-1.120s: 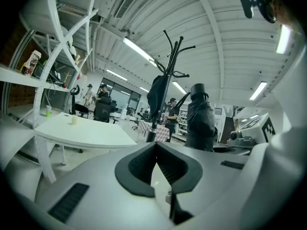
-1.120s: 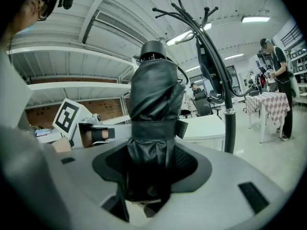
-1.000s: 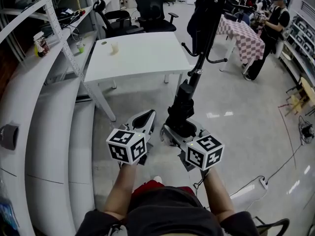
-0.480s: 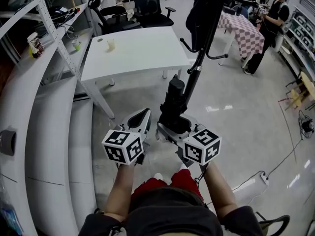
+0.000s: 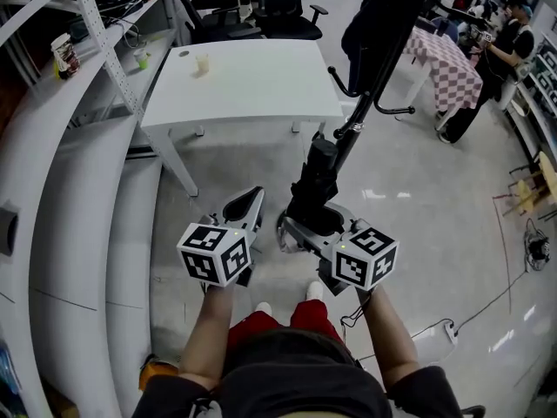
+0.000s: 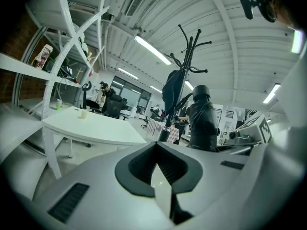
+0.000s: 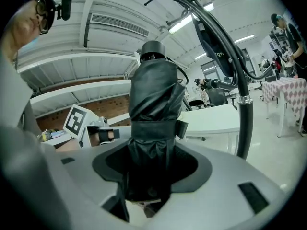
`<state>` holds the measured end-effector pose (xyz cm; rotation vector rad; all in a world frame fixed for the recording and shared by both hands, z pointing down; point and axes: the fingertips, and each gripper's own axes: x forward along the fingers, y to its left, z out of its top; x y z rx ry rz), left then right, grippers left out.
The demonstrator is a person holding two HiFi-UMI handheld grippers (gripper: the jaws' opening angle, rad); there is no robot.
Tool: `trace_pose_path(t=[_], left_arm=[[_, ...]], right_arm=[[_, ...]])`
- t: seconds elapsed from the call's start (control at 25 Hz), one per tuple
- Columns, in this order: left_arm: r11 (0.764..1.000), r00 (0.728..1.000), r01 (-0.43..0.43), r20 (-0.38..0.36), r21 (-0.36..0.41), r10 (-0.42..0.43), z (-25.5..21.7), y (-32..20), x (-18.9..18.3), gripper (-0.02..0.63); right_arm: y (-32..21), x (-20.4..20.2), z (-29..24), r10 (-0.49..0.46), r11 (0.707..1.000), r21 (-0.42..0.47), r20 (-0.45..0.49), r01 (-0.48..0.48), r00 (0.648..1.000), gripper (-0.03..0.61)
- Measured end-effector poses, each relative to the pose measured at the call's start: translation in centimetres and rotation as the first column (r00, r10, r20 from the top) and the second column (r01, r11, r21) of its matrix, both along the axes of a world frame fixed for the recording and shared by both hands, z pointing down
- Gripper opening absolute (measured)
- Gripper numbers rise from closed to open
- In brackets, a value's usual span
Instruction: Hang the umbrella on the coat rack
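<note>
A folded black umbrella (image 5: 315, 179) stands upright with my right gripper (image 5: 313, 223) shut around its lower part. In the right gripper view the umbrella (image 7: 153, 104) fills the space between the jaws. The black coat rack (image 5: 376, 75) rises just behind it, its pole slanting up to the right, with curved hooks and a dark garment (image 5: 372, 20) hung high up. The rack's pole (image 7: 235, 75) passes close on the right of the umbrella. My left gripper (image 5: 250, 204) is beside the umbrella on the left, shut and empty (image 6: 154, 150). The rack's base is hidden.
A white table (image 5: 252, 81) with a small cup (image 5: 202, 62) stands behind and to the left. White shelving (image 5: 78, 146) curves along the left. Office chairs (image 5: 274, 3) are at the back. A checkered table (image 5: 452, 59) and a person (image 5: 500, 46) are at the far right. A cable (image 5: 487, 307) lies on the floor.
The head view has shifted a little. The umbrella stays upright in my right gripper, its top now slightly nearer the rack's pole. The left gripper keeps its place beside it.
</note>
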<state>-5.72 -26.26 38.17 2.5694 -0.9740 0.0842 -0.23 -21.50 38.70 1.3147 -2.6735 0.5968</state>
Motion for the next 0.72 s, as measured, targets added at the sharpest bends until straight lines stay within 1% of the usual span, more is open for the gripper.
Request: trace_pose_path(t=[0.36,0.56,0.72], left_arm=[[0.997,0.998,0.068,0.007,-0.021,-0.068,0.8,-1.7,3.6,0.012],[0.993,0.994,0.111,0.016,-0.042,-0.111,0.4,-1.8,6.0,0.012],[0.989,0.991,0.135,0.021,-0.058,-0.134,1.5,-2.0,7.8,0.012]], right_arm=[[-1.5,3.0,1.0,-0.118,0.993,-0.029,0.01,0.118,0.993,0.239],[-1.3,5.7,0.6,-0.161,0.985,-0.05,0.029,0.163,0.986,0.239],[-1.2,7.5,1.2,-0.2,0.978,-0.052,0.043,0.203,0.979,0.239]])
